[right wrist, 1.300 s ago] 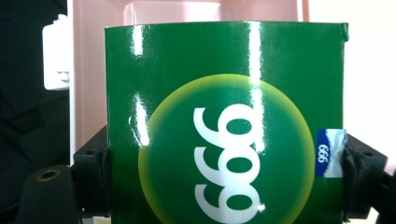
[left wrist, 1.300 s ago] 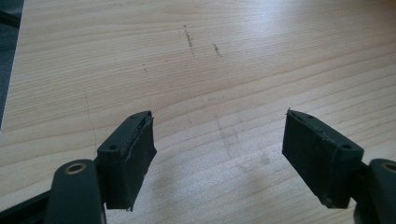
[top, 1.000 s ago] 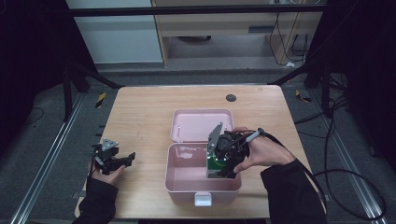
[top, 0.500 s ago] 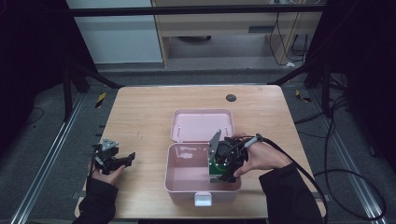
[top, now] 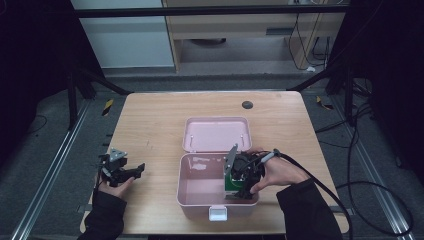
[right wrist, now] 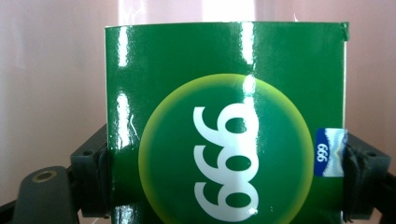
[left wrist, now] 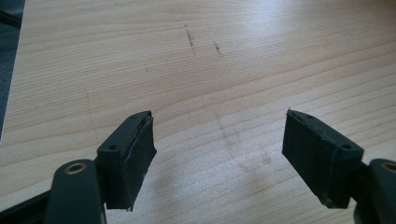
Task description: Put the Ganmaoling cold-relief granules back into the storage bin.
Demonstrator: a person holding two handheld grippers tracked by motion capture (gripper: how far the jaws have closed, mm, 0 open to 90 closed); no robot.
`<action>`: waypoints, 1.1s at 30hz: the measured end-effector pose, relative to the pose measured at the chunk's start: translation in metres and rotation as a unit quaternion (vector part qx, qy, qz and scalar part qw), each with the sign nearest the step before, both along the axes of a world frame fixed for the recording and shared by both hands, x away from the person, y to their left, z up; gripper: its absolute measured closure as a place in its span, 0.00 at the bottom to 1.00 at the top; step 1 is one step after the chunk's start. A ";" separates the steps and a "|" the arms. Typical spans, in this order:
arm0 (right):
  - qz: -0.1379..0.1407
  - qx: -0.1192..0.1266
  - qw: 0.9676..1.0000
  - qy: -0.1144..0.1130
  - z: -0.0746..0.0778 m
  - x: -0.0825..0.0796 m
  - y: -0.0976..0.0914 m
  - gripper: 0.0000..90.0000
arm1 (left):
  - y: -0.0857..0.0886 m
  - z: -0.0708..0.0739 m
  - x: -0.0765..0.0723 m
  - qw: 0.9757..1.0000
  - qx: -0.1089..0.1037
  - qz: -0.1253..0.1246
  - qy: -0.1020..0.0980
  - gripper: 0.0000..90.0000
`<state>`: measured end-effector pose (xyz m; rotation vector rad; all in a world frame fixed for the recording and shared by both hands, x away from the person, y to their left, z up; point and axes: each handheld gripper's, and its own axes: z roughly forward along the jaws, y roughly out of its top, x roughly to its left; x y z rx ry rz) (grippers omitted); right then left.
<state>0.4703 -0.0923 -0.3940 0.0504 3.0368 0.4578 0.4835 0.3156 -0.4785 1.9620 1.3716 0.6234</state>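
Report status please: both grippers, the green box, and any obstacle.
Right gripper shut on green box, low inside open pink case. Left gripper open, empty, over bare table. No obstacle seen.

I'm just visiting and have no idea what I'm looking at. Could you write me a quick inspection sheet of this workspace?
Surface: wooden table, faint scuffs, dark round cap near far edge.
Job's things: pink box, lid open and lying back; green carton printed 999.
Clutter: nothing seen.
Grippers: left hand-held gripper open over bare wood; right hand-held gripper shut on the carton, inside the box.
Cables: black cable trailing from the right one.
Surroundings: dark frame, cabinet behind, floor cables.
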 end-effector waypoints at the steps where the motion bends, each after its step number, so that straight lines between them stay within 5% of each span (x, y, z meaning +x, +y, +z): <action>1: 0.002 -0.001 1.000 -0.002 -0.001 0.000 0.000 0.16 | 0.000 0.000 0.000 1.000 0.000 0.000 0.000 0.27; 12: -0.007 -0.009 1.000 -0.005 0.001 0.002 -0.002 0.13 | 0.000 0.000 0.000 1.000 0.000 0.001 0.000 0.27; 20: -0.034 0.043 0.998 -0.023 0.023 0.000 -0.016 0.14 | 0.000 0.000 0.000 1.000 0.000 -0.001 0.000 0.27; 29: -0.084 0.107 0.989 -0.056 0.048 -0.003 -0.034 0.15 | 0.000 0.000 0.000 1.000 -0.001 -0.001 -0.001 0.27; 32: -0.100 0.127 0.984 -0.069 0.055 -0.005 -0.042 0.15 | 0.000 0.000 0.000 1.000 -0.001 -0.002 0.000 0.28; 33: -0.114 0.151 0.979 -0.078 0.059 -0.007 -0.048 0.15 | 0.000 0.000 0.000 1.000 -0.001 -0.002 0.000 0.28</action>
